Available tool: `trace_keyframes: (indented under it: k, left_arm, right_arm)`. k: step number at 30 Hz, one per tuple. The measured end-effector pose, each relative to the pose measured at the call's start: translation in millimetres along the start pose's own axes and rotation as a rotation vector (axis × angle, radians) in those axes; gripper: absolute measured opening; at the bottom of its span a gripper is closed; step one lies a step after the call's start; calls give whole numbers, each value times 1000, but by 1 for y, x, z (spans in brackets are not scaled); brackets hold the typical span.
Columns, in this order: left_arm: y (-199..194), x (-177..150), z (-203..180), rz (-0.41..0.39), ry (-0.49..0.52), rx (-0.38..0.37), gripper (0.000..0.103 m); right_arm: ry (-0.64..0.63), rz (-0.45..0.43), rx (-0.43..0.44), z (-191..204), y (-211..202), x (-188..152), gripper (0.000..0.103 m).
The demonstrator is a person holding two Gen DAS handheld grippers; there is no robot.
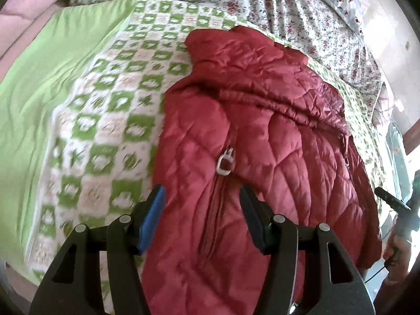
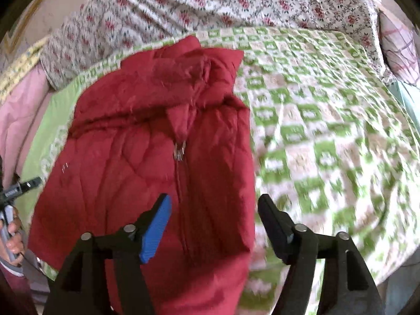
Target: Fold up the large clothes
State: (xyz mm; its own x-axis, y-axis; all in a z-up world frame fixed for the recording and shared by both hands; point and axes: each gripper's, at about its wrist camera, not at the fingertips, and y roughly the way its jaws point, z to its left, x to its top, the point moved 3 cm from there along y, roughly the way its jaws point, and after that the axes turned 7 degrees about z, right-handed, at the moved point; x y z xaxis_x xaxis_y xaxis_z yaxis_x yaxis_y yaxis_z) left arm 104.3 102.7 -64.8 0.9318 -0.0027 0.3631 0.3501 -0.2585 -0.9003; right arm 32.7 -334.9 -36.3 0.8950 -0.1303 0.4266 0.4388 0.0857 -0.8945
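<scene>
A red quilted jacket (image 1: 257, 141) lies on a green-and-white checked bedspread (image 1: 110, 110), zipped, with a metal zip pull (image 1: 225, 163) on its front. My left gripper (image 1: 202, 197) is open and empty above the jacket's lower front, near its left edge. In the right wrist view the jacket (image 2: 147, 157) lies left of centre, hood at the far end, zip pull (image 2: 179, 151) visible. My right gripper (image 2: 214, 204) is open and empty above the jacket's lower right edge. Each gripper shows at the edge of the other's view.
A floral sheet (image 1: 262, 2) covers the far side of the bed, also in the right wrist view (image 2: 210, 2). A plain green sheet (image 1: 34, 84) lies to the left. Pink bedding (image 2: 18, 115) lies at the left in the right wrist view. The checked bedspread (image 2: 328, 131) extends right.
</scene>
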Motion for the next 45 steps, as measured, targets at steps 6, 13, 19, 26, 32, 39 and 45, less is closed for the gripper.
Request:
trace_keyframes:
  k: [6,13,19,26,32,39,45]
  left_arm:
    - [-11,-20,9,0,-3,24,57]
    - [-9,-46,18,40,1,21,57]
    - [-3,-69,26,81,-10,-5,58]
    - [3,-83,29,109,-14,-37,63]
    - [7,-97,31,130,-8,-96,63]
    - [7,-99,24,135,20,-123,63]
    - [5,-106,20,137,65,-119,63]
  right_arm:
    - [-73,71,-67,9,4,-32,73]
    - [-78,117,-153,-19,-7,-66,71]
    - [-38,94,-96,-30,-26,-78,71]
    - [-50,92,14,-5,-20,-84,65]
    - [15,100,108,-16,-23,-97,46]
    - [108,74,269,-11,-26,-94,48]
    - [80,118,227,-10,-22,-107,45]
